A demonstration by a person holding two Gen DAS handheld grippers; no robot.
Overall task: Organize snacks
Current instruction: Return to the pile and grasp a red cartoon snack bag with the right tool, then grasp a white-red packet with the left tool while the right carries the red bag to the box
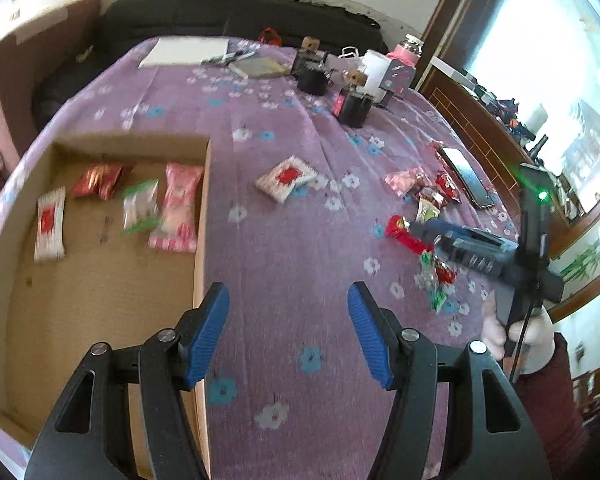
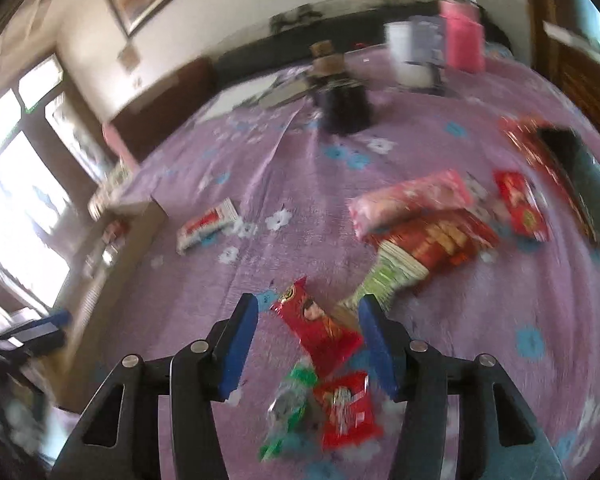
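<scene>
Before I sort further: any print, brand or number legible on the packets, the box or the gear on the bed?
None can be read.
Long red snack packet between the right gripper's fingers: round logo and picture, lettering blurred.
White sachet with red square on the purple bedspread: characters too small.
Black bar of the right gripper: pale marks, illegible.
Brown cardboard box: no print visible.

Red snack packet (image 2: 318,334) between the right gripper's (image 2: 308,338) parted jaws

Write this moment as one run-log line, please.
left tongs: open, empty | right tongs: open over red snack packet | cardboard box: four snacks inside | more snacks loose on purple cloth
</scene>
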